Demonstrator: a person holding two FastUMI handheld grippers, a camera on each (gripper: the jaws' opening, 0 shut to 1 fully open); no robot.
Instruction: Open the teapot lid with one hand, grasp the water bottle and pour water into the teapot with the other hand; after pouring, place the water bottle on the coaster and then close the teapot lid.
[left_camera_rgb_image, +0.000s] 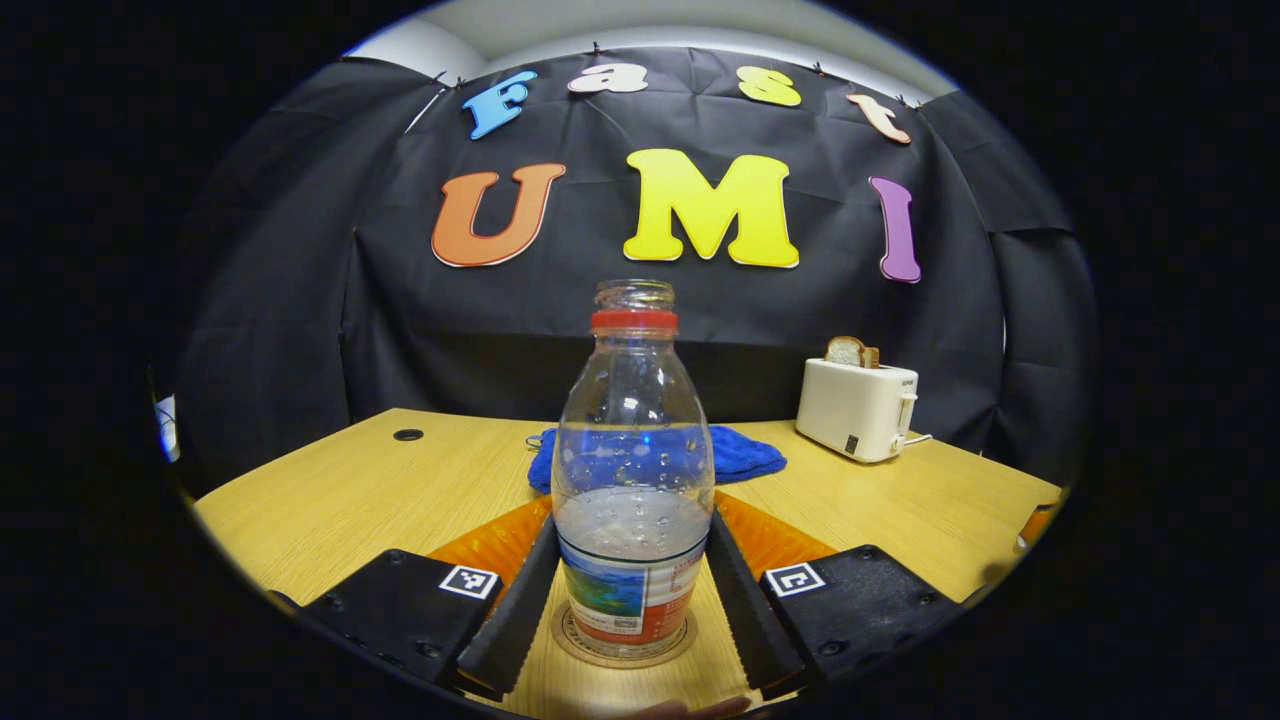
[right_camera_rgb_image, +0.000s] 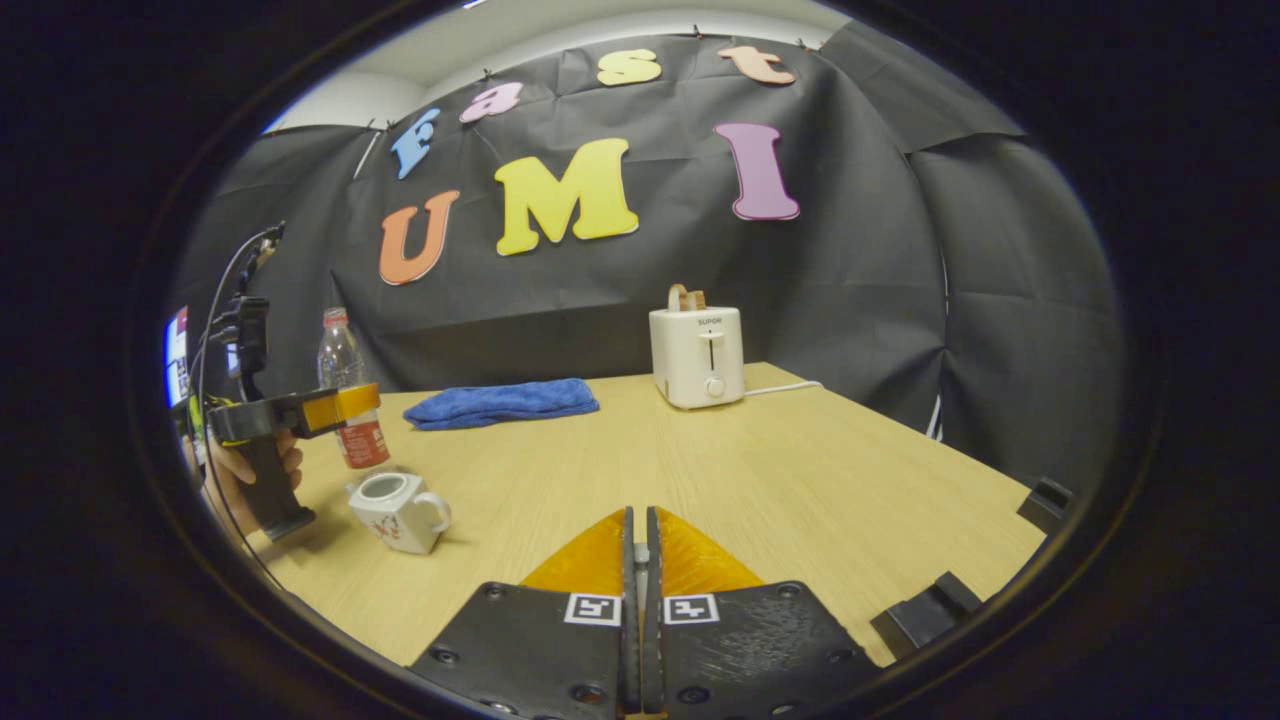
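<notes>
Taking the small white ceramic teapot (right_camera_rgb_image: 398, 510) as landmark: its mouth is uncovered and open from above. Just behind it stands the clear plastic water bottle (right_camera_rgb_image: 350, 400) with the left gripper (right_camera_rgb_image: 345, 405) around it, blocking that side. Right of the teapot the pale wooden tabletop (right_camera_rgb_image: 800, 470) lies bare. Far behind, a folded blue cloth (right_camera_rgb_image: 505, 402) and white toaster (right_camera_rgb_image: 697, 356) stand near the wall.

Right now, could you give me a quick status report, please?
Left gripper fingers flank water bottle, standing on coaster. Right gripper shut, empty. Teapot lid off. Nothing in the way.
</notes>
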